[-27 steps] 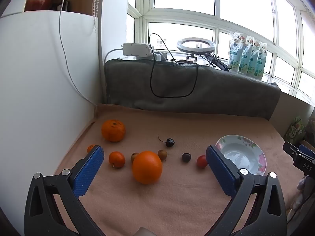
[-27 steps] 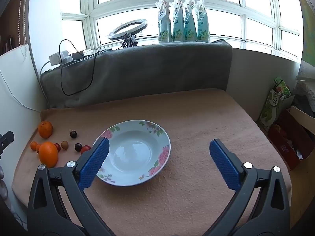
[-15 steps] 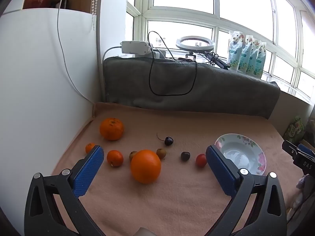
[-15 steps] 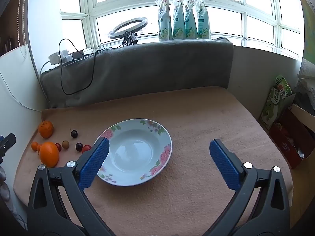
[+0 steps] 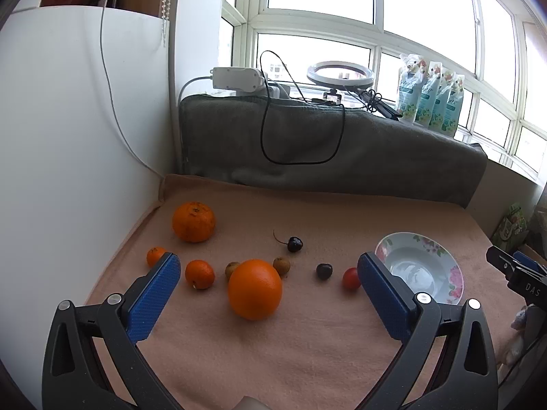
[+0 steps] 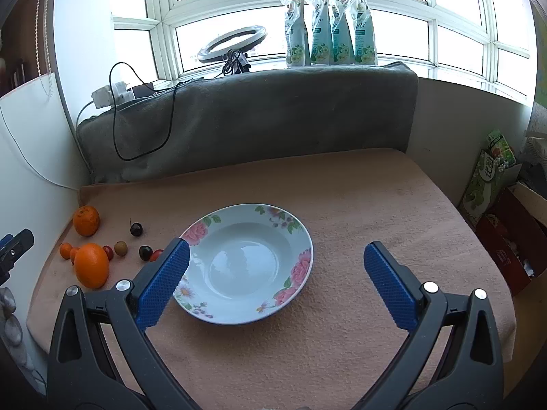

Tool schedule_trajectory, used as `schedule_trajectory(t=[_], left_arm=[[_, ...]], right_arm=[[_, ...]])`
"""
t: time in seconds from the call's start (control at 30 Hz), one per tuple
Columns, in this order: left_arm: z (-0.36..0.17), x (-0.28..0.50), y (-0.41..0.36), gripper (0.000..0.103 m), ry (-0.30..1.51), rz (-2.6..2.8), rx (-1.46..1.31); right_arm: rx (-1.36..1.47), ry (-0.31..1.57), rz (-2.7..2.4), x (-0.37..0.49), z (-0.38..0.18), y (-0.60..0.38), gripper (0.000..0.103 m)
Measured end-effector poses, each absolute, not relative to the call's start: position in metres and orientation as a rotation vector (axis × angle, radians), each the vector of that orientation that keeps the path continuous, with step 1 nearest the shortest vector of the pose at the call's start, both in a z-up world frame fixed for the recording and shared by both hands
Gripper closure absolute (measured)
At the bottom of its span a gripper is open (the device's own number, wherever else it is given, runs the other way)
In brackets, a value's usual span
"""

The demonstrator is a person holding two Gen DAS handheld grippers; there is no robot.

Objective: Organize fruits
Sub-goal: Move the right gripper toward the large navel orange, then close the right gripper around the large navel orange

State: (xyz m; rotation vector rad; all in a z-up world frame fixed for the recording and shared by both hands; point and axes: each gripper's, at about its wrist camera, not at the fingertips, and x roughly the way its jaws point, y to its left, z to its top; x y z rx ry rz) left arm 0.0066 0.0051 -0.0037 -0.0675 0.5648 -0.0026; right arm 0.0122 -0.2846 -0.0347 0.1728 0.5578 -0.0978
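Left gripper (image 5: 268, 278): jaws spread wide, grasping nothing, above the peach cloth (image 5: 307, 358) — the big orange (image 5: 254, 288) lies between its blue pads.
Right gripper (image 6: 273, 268): jaws spread wide, nothing held, over the near side of the floral plate (image 6: 294, 229).
Fruits: scattered on the cloth left of the plate — a large tangerine (image 5: 193, 221), two small tangerines (image 5: 199, 274), a stemmed cherry (image 5: 294, 243), a dark cherry (image 5: 324, 271), a red tomato (image 5: 351, 278).
Plate: holds no fruit.
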Motion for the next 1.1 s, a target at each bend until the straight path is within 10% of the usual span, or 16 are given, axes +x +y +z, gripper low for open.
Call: schedule_trajectory(t=[0.77,1.1], left_arm=[[-0.049,0.009,0.052,0.0,0.662,-0.006,-0.164],[-0.078,0.015,0.07,0.017,0.729,-0.07,-0.267]], right_arm=[[0.195,0.66,0.231,0.073,-0.033,-0.227,0.0],[0.2,0.785,0.401,0.108,-0.059,-0.176,0.0]])
